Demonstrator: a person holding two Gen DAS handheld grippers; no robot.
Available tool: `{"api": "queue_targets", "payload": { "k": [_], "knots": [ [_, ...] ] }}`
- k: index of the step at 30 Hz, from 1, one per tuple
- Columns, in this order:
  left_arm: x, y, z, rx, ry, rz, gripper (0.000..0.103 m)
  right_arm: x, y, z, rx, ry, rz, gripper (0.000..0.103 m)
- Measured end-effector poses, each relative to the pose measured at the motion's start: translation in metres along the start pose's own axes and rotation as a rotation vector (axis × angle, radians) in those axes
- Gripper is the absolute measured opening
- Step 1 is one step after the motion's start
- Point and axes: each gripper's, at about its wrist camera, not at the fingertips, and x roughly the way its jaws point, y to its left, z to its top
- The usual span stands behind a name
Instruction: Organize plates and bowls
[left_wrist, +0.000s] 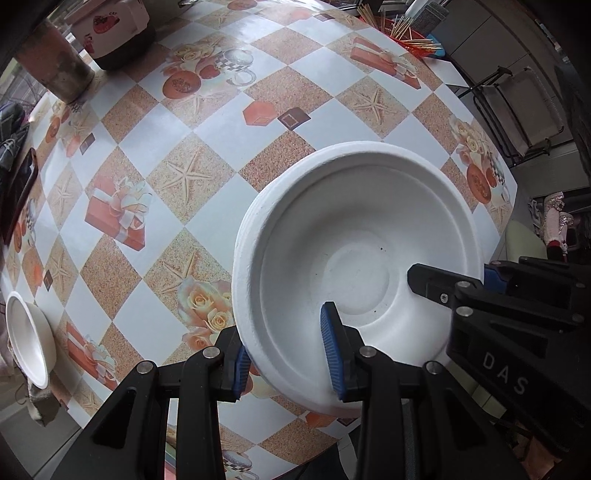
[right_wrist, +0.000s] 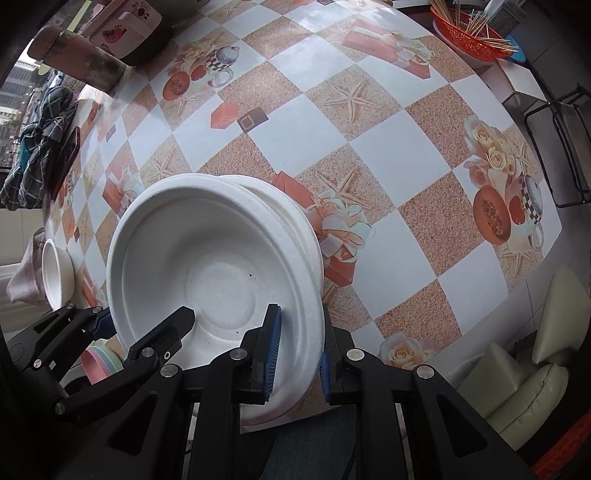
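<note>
A stack of white foam plates (left_wrist: 354, 236) fills the lower middle of the left wrist view and also shows in the right wrist view (right_wrist: 207, 258), over the table's near edge. My left gripper (left_wrist: 286, 356) straddles the stack's near-left rim, one pad outside and one inside. My right gripper (right_wrist: 297, 354) straddles the near-right rim of the plates the same way, and it shows in the left wrist view (left_wrist: 436, 284). Both are shut on the rim. A small white bowl (left_wrist: 29, 339) stands on the table at far left; it also shows in the right wrist view (right_wrist: 55, 273).
The table (left_wrist: 207, 122) has a checked cloth. At the far side stand a rusty can (left_wrist: 55, 62), a patterned container (left_wrist: 114, 29) and a red basket of sticks (right_wrist: 469, 33). A dark phone (left_wrist: 22, 184) lies at the left edge. Pastel bowls (right_wrist: 101, 360) sit below.
</note>
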Motion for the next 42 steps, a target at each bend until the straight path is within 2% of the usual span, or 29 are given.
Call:
{"api": "queue_targets", "payload": {
  "k": [4,7,9,11,18,19,20,21,22,25,29,30,31,33,42],
  "knots": [
    [0.007,0.002,0.007,-0.016,0.009,0.004,0.037,0.007,0.001,0.008,-0.006,0.011,-0.006,0.02],
    [0.007,0.005,0.008,-0.028,0.001,-0.005,0.041,0.009,0.002,0.011,-0.016,0.007,-0.012,0.02],
    [0.007,0.006,0.007,-0.027,-0.002,-0.002,0.048,0.009,0.002,0.012,-0.019,0.006,-0.015,0.02],
    [0.006,0.008,0.005,-0.033,-0.005,0.008,0.061,0.009,-0.001,0.012,-0.013,0.01,-0.018,0.02],
    [-0.005,0.023,-0.008,-0.068,-0.024,-0.014,0.069,0.005,-0.015,0.006,0.041,0.005,-0.013,0.02],
    [-0.007,0.026,-0.01,-0.074,-0.026,-0.018,0.07,0.005,-0.017,0.006,0.047,0.007,-0.013,0.023],
    [-0.01,0.027,-0.014,-0.081,-0.028,-0.025,0.07,0.005,-0.019,0.005,0.053,0.007,-0.012,0.03],
    [-0.012,0.029,-0.019,-0.088,-0.029,-0.031,0.071,0.004,-0.02,0.004,0.06,0.005,-0.01,0.058],
    [-0.015,0.029,-0.024,-0.094,-0.032,-0.035,0.071,0.002,-0.022,0.002,0.067,-0.005,-0.005,0.08],
    [-0.023,0.031,-0.04,-0.121,-0.042,-0.046,0.073,-0.006,-0.023,-0.003,0.076,-0.025,0.014,0.082],
    [-0.03,0.036,-0.059,-0.176,-0.056,-0.068,0.075,-0.016,-0.015,-0.001,0.063,-0.064,-0.005,0.084],
    [-0.032,0.039,-0.06,-0.191,-0.061,-0.071,0.075,-0.02,-0.011,-0.001,0.044,-0.093,-0.02,0.097],
    [-0.034,0.043,-0.062,-0.205,-0.068,-0.073,0.075,-0.024,-0.006,0.0,0.019,-0.121,-0.034,0.103],
    [-0.039,0.052,-0.065,-0.233,-0.087,-0.079,0.075,-0.032,0.005,0.003,-0.029,-0.153,-0.052,0.103],
    [-0.071,0.094,-0.07,-0.372,-0.218,-0.099,0.078,-0.038,0.061,0.004,-0.134,-0.134,-0.016,0.103]
  ]
}}
